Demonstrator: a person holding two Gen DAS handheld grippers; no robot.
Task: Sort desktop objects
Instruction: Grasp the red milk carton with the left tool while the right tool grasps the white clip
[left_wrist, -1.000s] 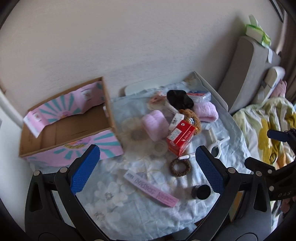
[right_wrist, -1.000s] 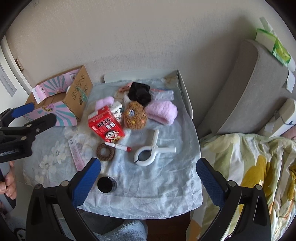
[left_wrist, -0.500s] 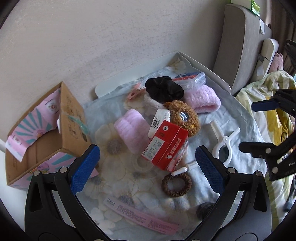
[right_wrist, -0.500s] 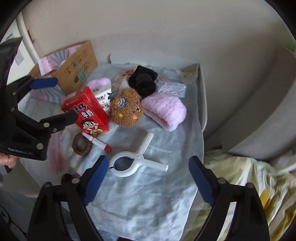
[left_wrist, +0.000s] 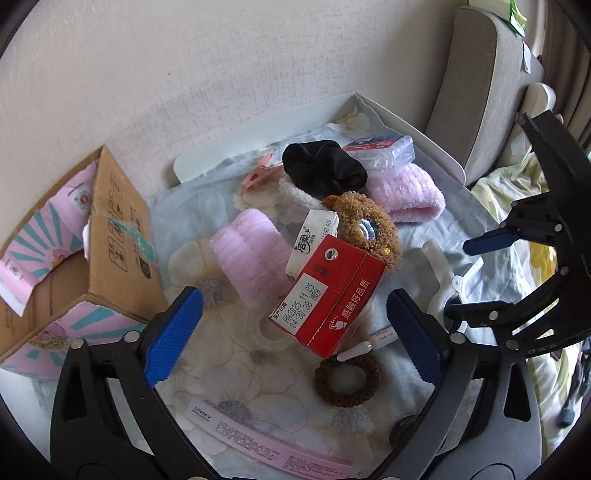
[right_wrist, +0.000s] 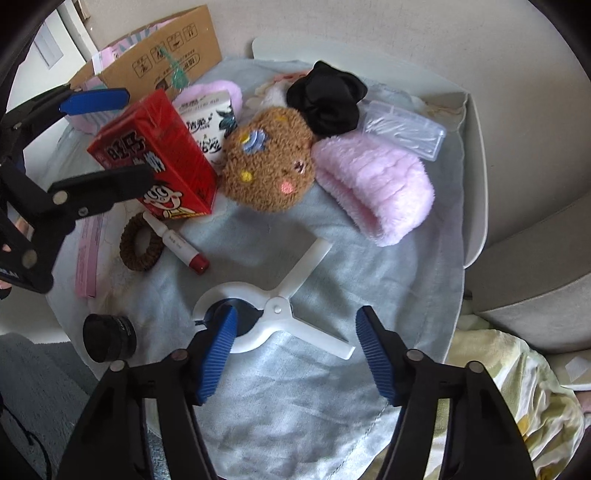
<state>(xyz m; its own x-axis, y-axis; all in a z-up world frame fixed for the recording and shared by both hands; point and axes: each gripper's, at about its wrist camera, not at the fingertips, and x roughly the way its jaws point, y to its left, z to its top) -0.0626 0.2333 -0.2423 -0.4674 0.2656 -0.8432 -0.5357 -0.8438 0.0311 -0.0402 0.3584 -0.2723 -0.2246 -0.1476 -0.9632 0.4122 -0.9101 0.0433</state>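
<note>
both of my grippers have dropped closer to the cluttered cloth since a second ago, and their jaws have just been closing a little, the right more than the left.

from my left wrist: the left gripper (left_wrist: 293, 332) stands wide, its blue pads either side of the red carton (left_wrist: 327, 293) without touching it. the carton leans against the brown plush toy (left_wrist: 369, 229), with a pink towel roll (left_wrist: 251, 254) to its left and the brown hair tie (left_wrist: 347, 376) just below. the cardboard box (left_wrist: 92, 236) sits at the cloth's left edge.

from my right wrist: the right gripper (right_wrist: 295, 354) is part open, nothing pressed between its pads. the white clip (right_wrist: 275, 310) lies flat on the blue cloth (right_wrist: 295, 413) just ahead, its ring end beside the left pad. a black jar (right_wrist: 109, 341) rests near the cloth's left edge.
</note>
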